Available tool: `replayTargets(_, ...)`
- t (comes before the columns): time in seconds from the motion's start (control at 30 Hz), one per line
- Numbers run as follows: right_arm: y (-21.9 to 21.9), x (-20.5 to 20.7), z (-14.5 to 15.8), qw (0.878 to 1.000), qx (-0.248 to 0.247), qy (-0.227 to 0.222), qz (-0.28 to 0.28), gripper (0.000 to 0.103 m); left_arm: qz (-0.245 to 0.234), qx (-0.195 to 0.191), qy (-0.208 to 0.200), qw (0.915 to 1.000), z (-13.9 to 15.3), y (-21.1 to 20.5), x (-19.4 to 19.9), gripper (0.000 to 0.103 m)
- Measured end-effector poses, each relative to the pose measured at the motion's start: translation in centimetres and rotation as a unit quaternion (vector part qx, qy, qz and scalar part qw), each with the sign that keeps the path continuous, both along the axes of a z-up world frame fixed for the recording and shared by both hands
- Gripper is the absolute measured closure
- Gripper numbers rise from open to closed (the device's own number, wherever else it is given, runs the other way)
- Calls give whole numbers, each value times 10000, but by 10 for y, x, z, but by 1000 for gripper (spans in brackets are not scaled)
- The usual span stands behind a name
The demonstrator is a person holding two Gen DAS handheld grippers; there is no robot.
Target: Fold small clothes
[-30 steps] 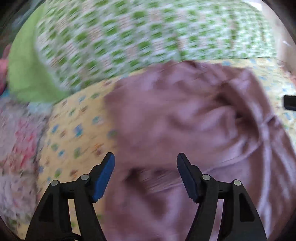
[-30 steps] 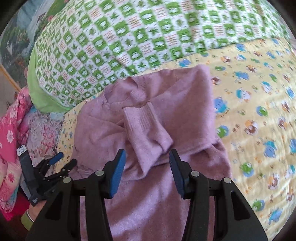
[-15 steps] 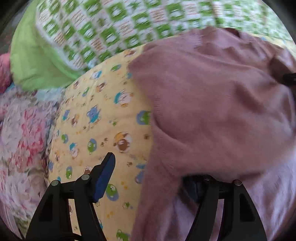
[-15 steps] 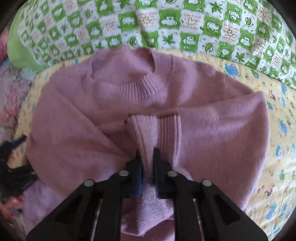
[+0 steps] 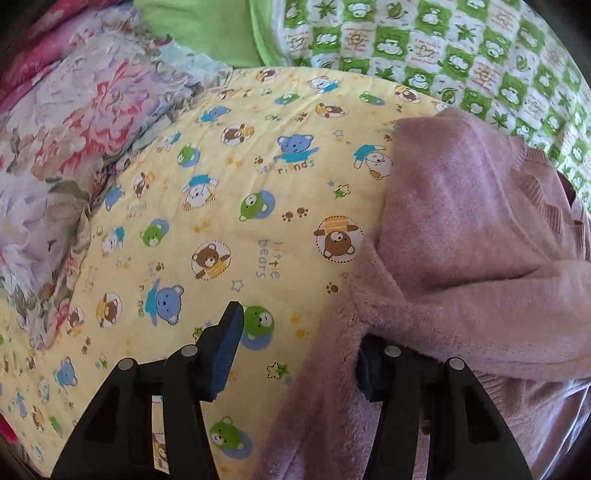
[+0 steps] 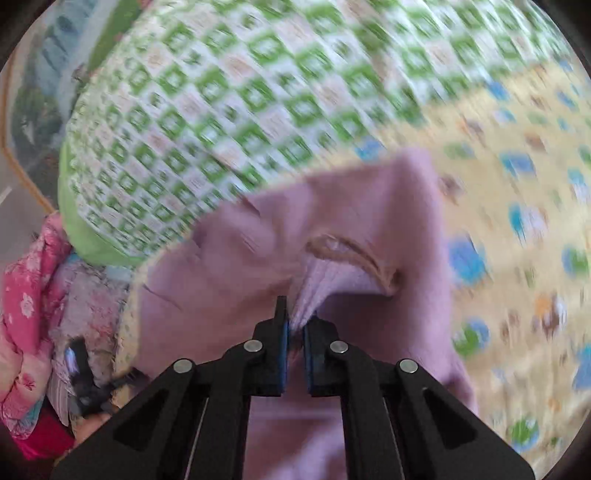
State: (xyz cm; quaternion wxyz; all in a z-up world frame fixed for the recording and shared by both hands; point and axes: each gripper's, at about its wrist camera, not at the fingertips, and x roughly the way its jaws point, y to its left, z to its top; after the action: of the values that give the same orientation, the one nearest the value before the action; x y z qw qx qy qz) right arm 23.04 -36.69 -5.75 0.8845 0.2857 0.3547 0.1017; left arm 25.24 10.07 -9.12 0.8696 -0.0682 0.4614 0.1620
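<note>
A mauve knitted sweater [image 5: 461, 229] lies on a yellow sheet printed with bears [image 5: 221, 206]. My left gripper [image 5: 299, 354] is at the sweater's left edge and its jaws are closing. Its left finger [image 5: 229, 343] hovers over the bare sheet, while the right finger [image 5: 369, 369] is tucked under a fold of the knit. The sweater's edge lies between them, not pinched. In the blurred right wrist view, my right gripper [image 6: 295, 325] is shut on the sweater's sleeve cuff [image 6: 321, 284], which bunches up from the body of the sweater [image 6: 369, 206].
A green-and-white checked quilt [image 5: 443, 48] with a plain green border [image 5: 207, 29] is piled behind the sweater. Floral pink and lilac bedding [image 5: 62, 122] is heaped along the sheet's left side. Open sheet stretches to the sweater's right [image 6: 517, 221].
My right gripper closed on the sleeve cuff and pulled it up and back, swinging its view. My left gripper rolled and slid to the sweater's left edge; one finger went under the knit.
</note>
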Motion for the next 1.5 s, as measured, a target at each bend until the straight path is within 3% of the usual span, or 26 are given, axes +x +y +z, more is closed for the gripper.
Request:
replayTargets(0.13, -1, -15, -4, 9999, -53, -20, -99, 96, -33, -103, -45, 9999, 2, 5, -2, 49)
replayTargets(0.2, 1, -16, -1, 9994, -317, -54, -153, 96, -63, -126, -24, 9999, 0, 3, -3, 48)
replayTargets(0.4, 2, -16, -26, 9947, -633, 807, -108, 95, -136, -119, 37, 9998, -6, 1, -7, 47)
replayTargets(0.53, 1, -21, -22, 9902, -741, 1172, -143, 79, -209, -237, 82, 9995, -3, 8, -11, 40)
replayTargets(0.67, 8, -42, 14, 9886, -1250, 781, -312, 66, -542, -412, 2, 9977, 13, 10, -30, 39)
replayTargets(0.77, 28, -38, 39, 9912, -1258, 387, 158, 66, -682, -581, -102, 9959, 27, 8, -50, 40)
replayTargets(0.87, 68, -9, 58, 9895, -1103, 165, 921, 66, -881, -1211, -326, 9882, 43, 3, -62, 40)
replayTargets(1.0, 141, 41, 78, 9750, -940, -118, 2010, 66, -942, -2579, -284, 9612, 39, -9, -47, 39)
replayTargets(1.1, 206, 82, 85, 9559, -932, -144, 2781, 65, -606, -3074, -25, 9496, 17, -12, -28, 39)
replayTargets(1.17, 244, 110, 84, 9437, -873, -83, 3189, 65, -357, -3310, 61, 9429, 4, -8, -18, 39)
replayTargets(1.33, 325, 167, 67, 9160, -1264, 177, 3803, 65, -50, -3694, 49, 9292, -18, 2, 0, 39)
replayTargets(1.43, 356, 191, 50, 9028, -1719, 494, 3910, 65, 54, -3722, 42, 9281, -25, 4, 8, 39)
replayTargets(1.5, 370, 207, 31, 8930, -1947, 960, 3942, 65, 151, -3735, 39, 9275, -30, 5, 11, 44)
